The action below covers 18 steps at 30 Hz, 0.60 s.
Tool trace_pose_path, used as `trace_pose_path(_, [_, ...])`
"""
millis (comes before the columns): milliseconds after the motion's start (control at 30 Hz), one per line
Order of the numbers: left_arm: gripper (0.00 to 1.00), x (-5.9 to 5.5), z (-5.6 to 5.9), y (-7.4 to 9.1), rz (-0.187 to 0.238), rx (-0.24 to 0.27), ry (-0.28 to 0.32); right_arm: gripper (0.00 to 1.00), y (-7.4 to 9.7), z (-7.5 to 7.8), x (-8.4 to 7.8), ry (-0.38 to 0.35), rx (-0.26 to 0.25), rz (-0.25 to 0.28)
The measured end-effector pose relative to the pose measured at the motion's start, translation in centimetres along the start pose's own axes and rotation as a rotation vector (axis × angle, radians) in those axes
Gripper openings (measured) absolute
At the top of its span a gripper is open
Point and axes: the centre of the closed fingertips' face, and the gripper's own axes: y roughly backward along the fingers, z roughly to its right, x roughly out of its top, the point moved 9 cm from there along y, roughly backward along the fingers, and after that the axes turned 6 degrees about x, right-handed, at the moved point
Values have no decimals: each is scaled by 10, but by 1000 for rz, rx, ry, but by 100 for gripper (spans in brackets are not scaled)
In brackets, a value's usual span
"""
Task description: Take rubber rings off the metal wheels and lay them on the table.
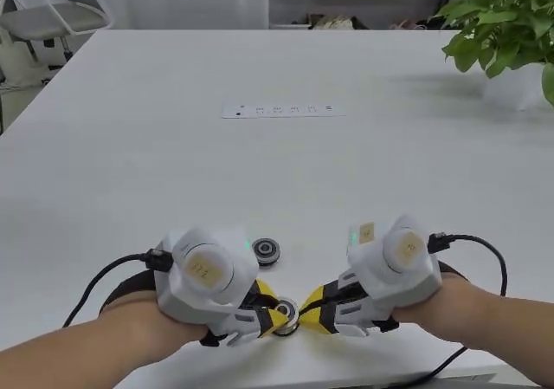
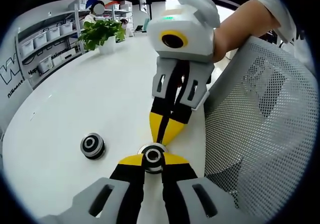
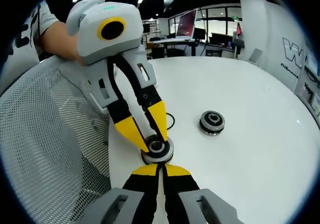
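Potted plant: green leaves, white pot; taken as landmark, also seen in the left gripper view.
Socket panel: white flat strip, well to the left of the plant and nearer the viewer.
Office chair: white frame, grey seat, far left of the plant.
Shelving: rows of pale bins, just left of the plant, behind it.
Mesh chair back: grey, well right of the plant.
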Motion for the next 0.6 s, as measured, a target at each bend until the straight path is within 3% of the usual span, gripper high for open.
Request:
trace_pose_path(400, [8, 0, 0, 0, -3, 8, 3, 0, 4, 4, -3, -152, -11, 47])
trace_pose_path(600, [8, 1, 0, 0, -6, 11, 3, 0, 5, 4, -3, -192, -16, 67])
